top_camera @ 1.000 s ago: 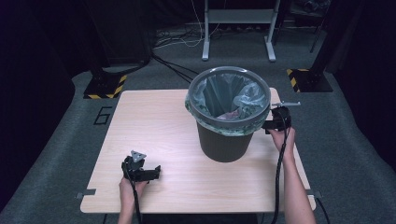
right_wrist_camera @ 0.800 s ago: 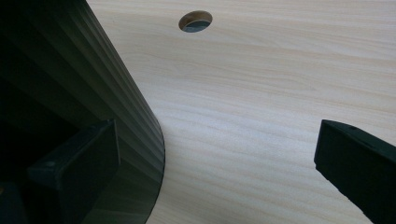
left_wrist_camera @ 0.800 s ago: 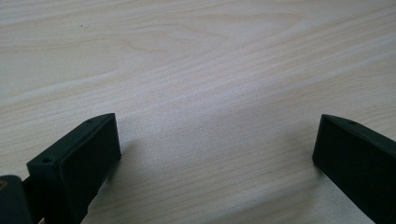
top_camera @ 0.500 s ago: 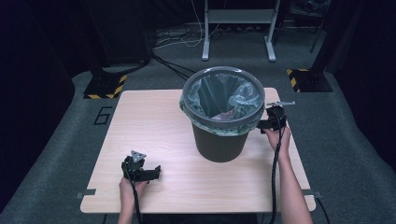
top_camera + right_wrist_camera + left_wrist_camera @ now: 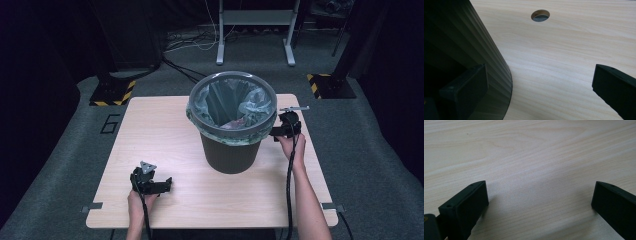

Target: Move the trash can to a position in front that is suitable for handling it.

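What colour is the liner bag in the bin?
Pale translucent green bag, clearest in the high view.

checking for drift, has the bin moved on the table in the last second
Yes. In the high view the bin has slid toward the person's left, away from the table's right edge, with the right gripper against its right side.

Beside the black right hand-held gripper (image 5: 278, 132) stands a dark brown, vertically ribbed bin (image 5: 230, 155) with a grey rim and a pale green translucent liner (image 5: 252, 103). Under the black left hand-held gripper (image 5: 161, 185), the tabletop (image 5: 150, 130) is pale wood with fine grain.
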Action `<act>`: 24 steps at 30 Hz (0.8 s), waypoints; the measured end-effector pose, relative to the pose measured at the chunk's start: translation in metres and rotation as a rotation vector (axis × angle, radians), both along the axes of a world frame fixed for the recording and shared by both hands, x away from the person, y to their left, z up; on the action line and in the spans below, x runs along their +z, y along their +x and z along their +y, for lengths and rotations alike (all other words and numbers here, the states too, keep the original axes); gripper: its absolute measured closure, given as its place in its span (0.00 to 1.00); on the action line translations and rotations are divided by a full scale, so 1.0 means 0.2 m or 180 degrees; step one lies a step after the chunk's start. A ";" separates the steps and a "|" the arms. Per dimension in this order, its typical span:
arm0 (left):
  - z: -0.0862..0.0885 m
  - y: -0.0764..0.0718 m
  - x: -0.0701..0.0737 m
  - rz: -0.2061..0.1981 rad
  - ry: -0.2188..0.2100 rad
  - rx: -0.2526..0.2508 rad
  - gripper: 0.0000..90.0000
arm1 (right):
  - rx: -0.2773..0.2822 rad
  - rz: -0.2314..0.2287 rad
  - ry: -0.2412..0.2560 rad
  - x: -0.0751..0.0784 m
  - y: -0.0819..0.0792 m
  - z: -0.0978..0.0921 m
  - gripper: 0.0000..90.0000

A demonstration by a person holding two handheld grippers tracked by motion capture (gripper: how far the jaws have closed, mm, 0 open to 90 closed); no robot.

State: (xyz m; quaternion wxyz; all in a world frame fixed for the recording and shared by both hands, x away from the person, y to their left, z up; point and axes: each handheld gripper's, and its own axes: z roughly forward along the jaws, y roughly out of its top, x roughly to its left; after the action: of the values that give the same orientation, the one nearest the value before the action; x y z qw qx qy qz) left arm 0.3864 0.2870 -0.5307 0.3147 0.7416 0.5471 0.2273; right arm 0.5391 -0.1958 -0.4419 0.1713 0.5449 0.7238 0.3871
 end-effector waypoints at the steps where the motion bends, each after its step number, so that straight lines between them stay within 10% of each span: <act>1: 0.00 0.00 0.00 -0.0003 -0.0002 0.0002 0.01 | 0.0010 0.0001 -0.0005 0.00 0.00 0.01 0.00; 24: 0.00 0.00 0.00 -0.0007 -0.0005 0.0005 0.01 | 0.0031 0.0043 0.0067 -0.01 0.03 0.16 0.00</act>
State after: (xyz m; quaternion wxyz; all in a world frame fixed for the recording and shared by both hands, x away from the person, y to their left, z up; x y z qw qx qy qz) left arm 0.3864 0.2868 -0.5308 0.3157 0.7407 0.5475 0.2279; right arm 0.5447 -0.1629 -0.4435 0.1588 0.5457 0.7235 0.3918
